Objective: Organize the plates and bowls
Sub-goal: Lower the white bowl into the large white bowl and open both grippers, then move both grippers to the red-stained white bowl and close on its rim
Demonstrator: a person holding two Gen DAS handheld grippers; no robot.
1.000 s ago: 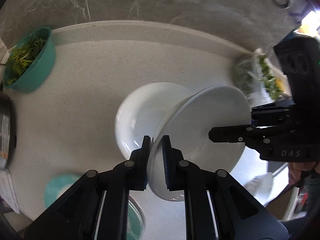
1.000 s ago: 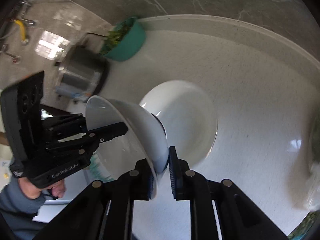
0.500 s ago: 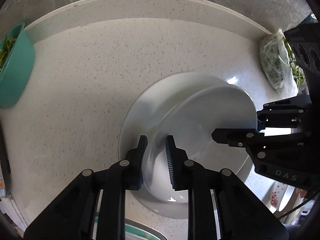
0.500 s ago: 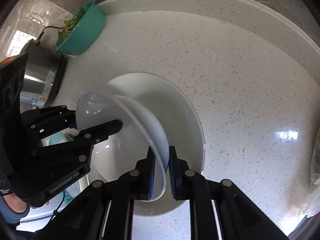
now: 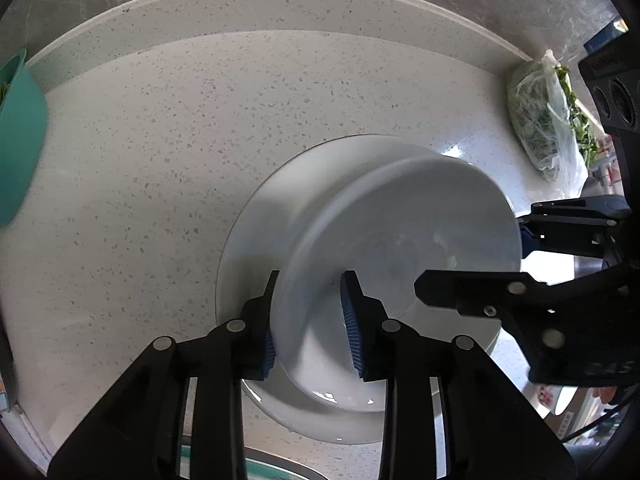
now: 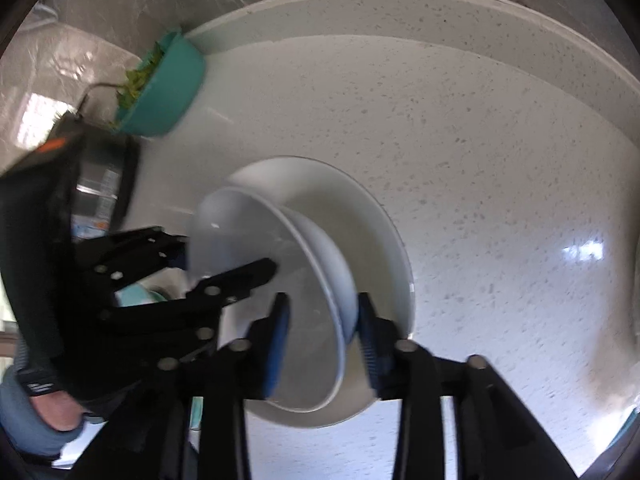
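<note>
White bowl [image 5: 400, 240] open side up on white plate [image 5: 256, 240], its rim between both opening hand-held grippers, left [image 5: 310, 320] and right [image 6: 322, 340].

No words or numbers can be read for sure. In the left wrist view, the right gripper [image 5: 520, 258] has pale raised letters low on its black body, but they are cut off and too dim to spell out. The black box [image 5: 612, 80] at the top right has a small line of print that is too tiny to read. In the right wrist view, the metal pot [image 6: 102, 196] wears a label with blurry marks.
</note>
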